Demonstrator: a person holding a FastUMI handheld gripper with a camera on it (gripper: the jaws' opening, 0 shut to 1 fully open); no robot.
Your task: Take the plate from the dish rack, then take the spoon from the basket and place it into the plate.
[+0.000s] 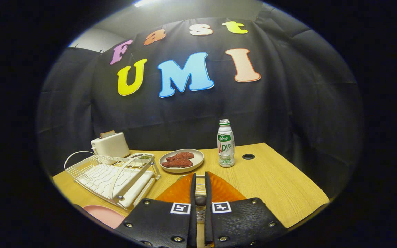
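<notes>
Spoon [200, 200] is my concern here, and I take it to be the small dark rounded thing and the strip of metal in the slit between my fingers, though so little shows that this is a judgement.

The table [281, 186] has bare wood to the right of my gripper [200, 175], open out to its far and right edges. The left is crowded. The dish rack [112, 174] sits there at a slant, its near corner close beside my left finger, and I see no plate in its wires. The orange basket [224, 191] lies directly under my fingers and fans out on both sides of them.

The pink plate [103, 215] lies flat on the table, to the left of my gripper and nearer to me than the fingertips. It sits just before the rack's near corner, close to the table's near edge.

My fingers are drawn close, with only a narrow gap. I cannot tell whether both press on the spoon or merely flank it. Its metal seems to run along my fingers, pointing away from me.

If it is held, I judge the move to be a lift out of the basket, then a swing left and back toward me, keeping clear of the rack's corner.
</notes>
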